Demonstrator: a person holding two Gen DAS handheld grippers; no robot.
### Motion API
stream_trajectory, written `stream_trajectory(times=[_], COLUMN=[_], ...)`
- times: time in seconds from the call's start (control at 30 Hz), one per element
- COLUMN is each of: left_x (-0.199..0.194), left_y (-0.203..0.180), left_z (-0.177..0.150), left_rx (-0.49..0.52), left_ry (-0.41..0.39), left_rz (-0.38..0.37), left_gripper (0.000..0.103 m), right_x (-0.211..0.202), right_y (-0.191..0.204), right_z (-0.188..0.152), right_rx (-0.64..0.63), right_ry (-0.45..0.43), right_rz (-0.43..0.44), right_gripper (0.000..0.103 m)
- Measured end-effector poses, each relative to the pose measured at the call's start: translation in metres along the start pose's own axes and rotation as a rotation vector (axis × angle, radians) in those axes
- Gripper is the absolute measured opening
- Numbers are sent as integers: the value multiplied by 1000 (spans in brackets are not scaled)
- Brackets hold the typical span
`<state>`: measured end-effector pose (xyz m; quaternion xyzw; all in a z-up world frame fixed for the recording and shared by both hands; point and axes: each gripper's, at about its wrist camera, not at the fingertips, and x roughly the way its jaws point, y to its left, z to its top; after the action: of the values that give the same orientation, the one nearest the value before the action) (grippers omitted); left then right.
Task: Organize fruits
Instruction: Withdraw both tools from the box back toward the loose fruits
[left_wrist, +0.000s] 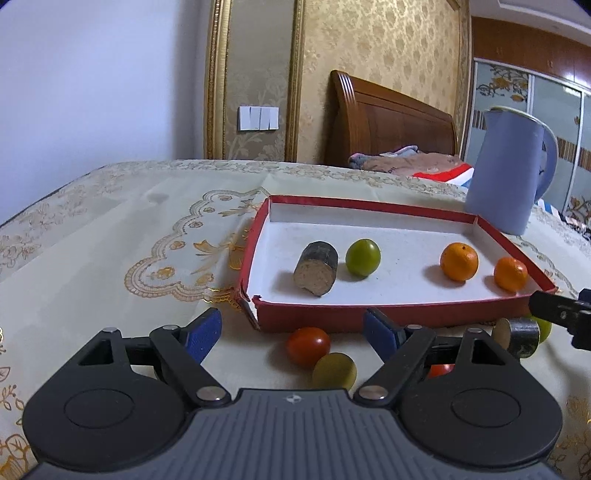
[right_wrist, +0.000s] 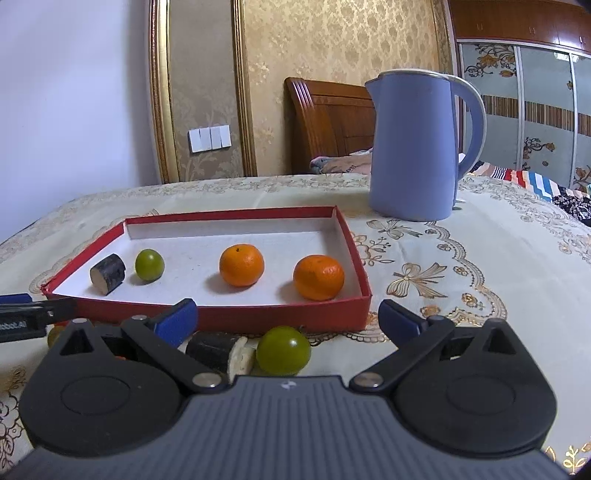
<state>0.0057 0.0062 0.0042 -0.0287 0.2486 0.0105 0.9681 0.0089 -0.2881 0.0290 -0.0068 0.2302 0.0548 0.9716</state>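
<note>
Two oranges (right_wrist: 242, 265) near tray rim (right_wrist: 360, 258), jaws apart

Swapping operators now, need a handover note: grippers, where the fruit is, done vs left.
Left gripper: open, empty, low over the table just in front of the red tray.
Right gripper: open, empty, also at the tray's near wall.
Done, in the tray: dark-skinned cut stalk piece, green round fruit, two oranges.
Left, on the tablecloth in front of the tray: red tomato, yellow-green fruit, second stalk piece, second green fruit. Another red piece shows partly behind the left gripper's right finger.
Blue kettle stands behind the tray; not part of the job.
</note>
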Motion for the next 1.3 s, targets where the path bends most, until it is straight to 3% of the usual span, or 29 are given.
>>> stream_trajectory(times=[0.37,0.8,1.03,1.3], left_x=[0,1,2,1], left_y=[1,2,2,2], left_z=[0,-1,0,-1], left_rx=[-6,-10,-17,-16], left_ry=[11,25,27,27], left_rz=[0,-6,-4,-2], left_gripper=[84,84,84,84], right_x=[-7,-13,-26,-10], right_y=[-27,-36,-27,-28], right_z=[-10,-17,-20,-19], right_rx=[155,157,92,90], right_ry=[28,70,40,136], right_rz=[26,23,-20,-18], right_gripper=[103,103,103,100])
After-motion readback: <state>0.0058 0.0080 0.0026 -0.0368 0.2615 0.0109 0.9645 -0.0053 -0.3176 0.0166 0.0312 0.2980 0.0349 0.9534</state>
